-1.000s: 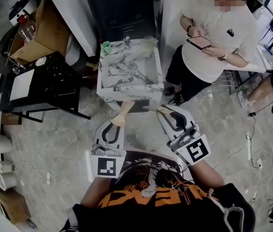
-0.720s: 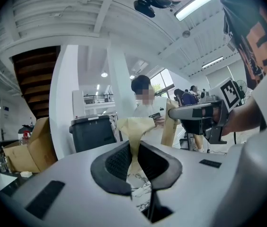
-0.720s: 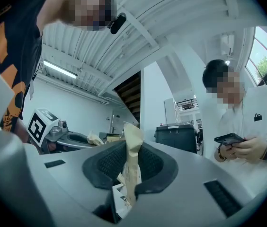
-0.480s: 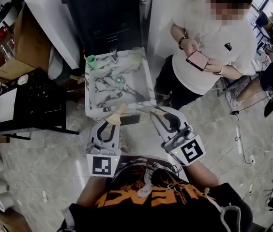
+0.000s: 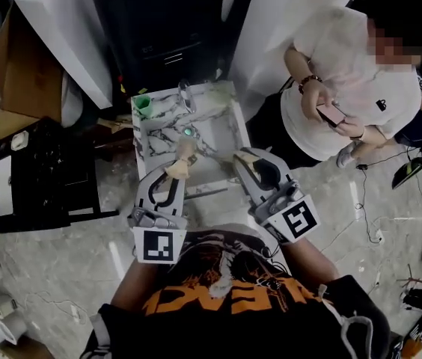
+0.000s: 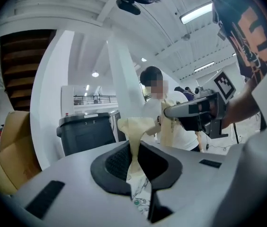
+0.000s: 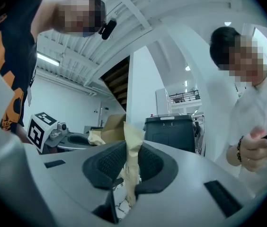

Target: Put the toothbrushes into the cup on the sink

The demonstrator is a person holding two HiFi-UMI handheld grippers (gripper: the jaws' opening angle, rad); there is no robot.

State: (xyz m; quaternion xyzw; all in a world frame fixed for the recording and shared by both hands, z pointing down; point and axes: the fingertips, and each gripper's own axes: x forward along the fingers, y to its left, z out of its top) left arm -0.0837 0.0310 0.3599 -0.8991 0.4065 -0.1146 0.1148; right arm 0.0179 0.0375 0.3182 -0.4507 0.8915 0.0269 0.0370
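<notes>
Head view gives me the marble sink; left gripper pinches a beige strip; right gripper pinches a second beige strip.

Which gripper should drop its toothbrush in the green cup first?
Probably the left gripper. Its toothbrush is on the same side as the green cup on the back left corner of the sink; the right gripper would have to cross over.

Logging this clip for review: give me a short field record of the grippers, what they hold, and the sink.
left gripper: shut on a beige toothbrush
right gripper: shut on a second beige toothbrush
sink: marble, just ahead of both grippers
cup: green, at the sink's back left corner
bystander: right of the sink, holding a phone
</notes>
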